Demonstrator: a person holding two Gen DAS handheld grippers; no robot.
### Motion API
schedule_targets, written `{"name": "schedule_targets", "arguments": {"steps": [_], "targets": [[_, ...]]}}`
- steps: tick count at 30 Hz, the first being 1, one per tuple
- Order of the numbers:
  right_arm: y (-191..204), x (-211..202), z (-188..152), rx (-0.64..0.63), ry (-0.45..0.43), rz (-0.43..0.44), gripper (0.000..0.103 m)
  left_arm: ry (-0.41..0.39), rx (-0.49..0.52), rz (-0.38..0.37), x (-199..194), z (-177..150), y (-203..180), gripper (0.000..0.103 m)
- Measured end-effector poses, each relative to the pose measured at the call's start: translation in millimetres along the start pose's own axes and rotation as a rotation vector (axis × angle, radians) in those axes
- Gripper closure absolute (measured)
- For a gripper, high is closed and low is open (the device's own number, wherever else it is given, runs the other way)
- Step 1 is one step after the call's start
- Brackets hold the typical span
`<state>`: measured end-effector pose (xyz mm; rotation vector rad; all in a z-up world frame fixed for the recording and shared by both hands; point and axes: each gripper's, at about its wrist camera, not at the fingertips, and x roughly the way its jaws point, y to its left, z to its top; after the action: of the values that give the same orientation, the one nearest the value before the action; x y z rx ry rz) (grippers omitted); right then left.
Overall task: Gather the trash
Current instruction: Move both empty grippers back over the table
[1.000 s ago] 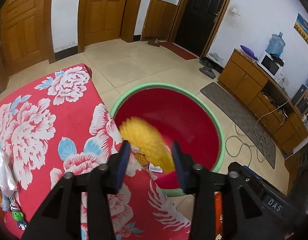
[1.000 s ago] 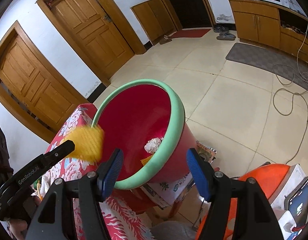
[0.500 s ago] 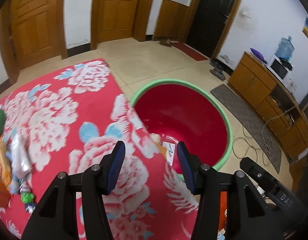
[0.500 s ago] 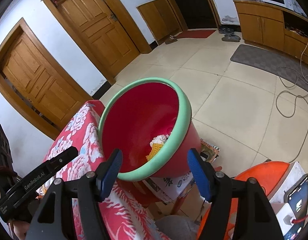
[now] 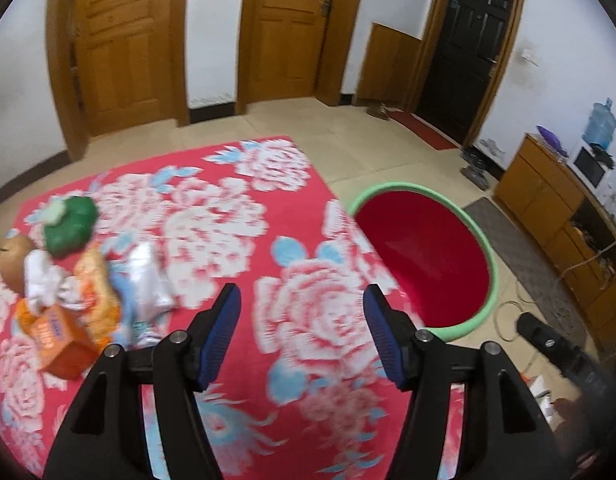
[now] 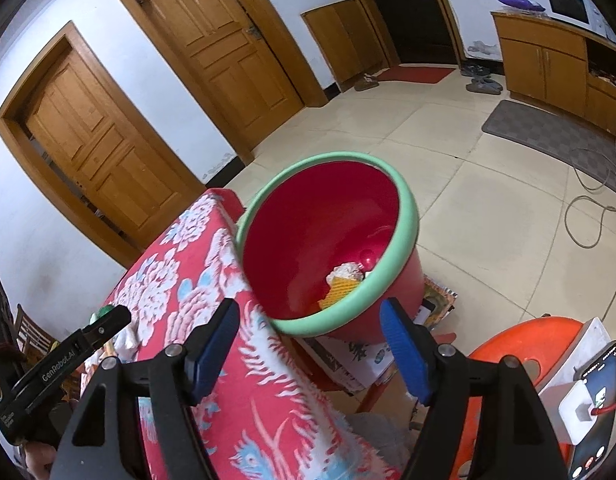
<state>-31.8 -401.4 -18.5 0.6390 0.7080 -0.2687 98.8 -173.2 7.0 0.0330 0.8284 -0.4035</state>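
Trash [image 5: 68,280] lies heaped on the surface [image 5: 236,240]. Left gripper [image 5: 300,332] and right gripper [image 6: 308,344]: jaws apart, just widened, nothing between.

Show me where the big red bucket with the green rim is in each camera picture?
Left wrist view: the red bucket sits right of centre, past the flowered cloth's edge, beyond the right fingertip.
Right wrist view: the same bucket is in the middle, tilted toward the camera, with scraps at its bottom.
Shared landmark: the black door, also at top centre.
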Motion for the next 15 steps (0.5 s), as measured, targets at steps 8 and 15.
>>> {"name": "schedule_targets", "arguments": {"steps": [8,15], "targets": [[24,-3,-10,-0.045,0.02,0.032,0.027,-0.003,-0.065,0.087,-17,-13,43,0.039],[44,-2,-23,-0.09,0.049,0.06,0.025,-0.005,-0.139,0.138,-30,-19,81,0.039]]}}
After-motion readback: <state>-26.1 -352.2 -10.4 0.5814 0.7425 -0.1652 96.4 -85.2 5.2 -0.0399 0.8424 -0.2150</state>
